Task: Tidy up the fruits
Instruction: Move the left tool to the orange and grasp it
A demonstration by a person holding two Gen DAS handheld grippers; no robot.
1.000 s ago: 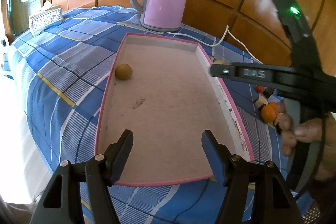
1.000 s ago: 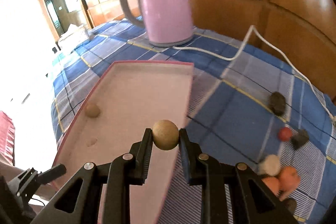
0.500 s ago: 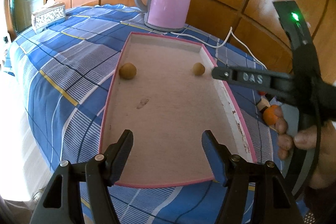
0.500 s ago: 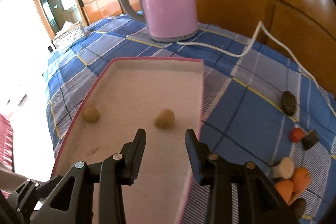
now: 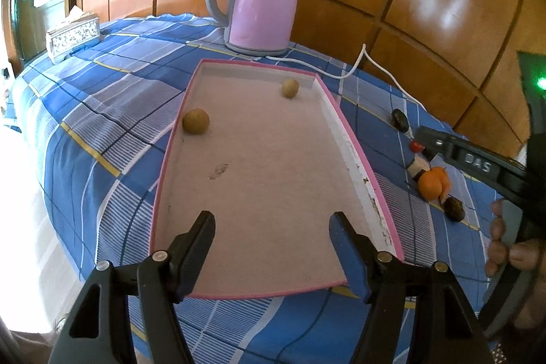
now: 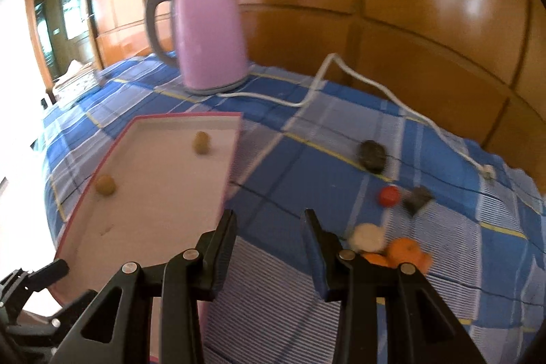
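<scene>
Released a moment ago, the second tan round fruit [image 5: 290, 88] now lies near the far right corner of the pink-rimmed tray [image 5: 355, 156], and the right gripper [image 6: 269, 227], which carried it, has swung off the tray toward the loose fruit on the blue checked surface [image 6: 300, 173].

Left of the tray's middle, the first tan fruit [image 5: 195, 121] rests against the left wall. The left gripper [image 5: 273, 229] hangs over the tray's near end, about halfway open and empty. The right gripper is partly open with nothing between its fingers, over the cloth just right of the tray's right rim.

Right of the tray lie a dark oval fruit [image 6: 371, 153], a small red fruit [image 6: 388, 195], a dark angular piece [image 6: 417, 199], a pale round fruit [image 6: 367, 236] and two orange fruits [image 6: 406, 253] touching each other.

The step in hand looks like reaching for the next fruit. The pale fruit and the oranges sit in a tight cluster, so the gripper probably needs to open wider and come down on one fruit from its free side, to avoid knocking its neighbours. The red or the dark oval fruit, standing clear, looks easier.
</scene>
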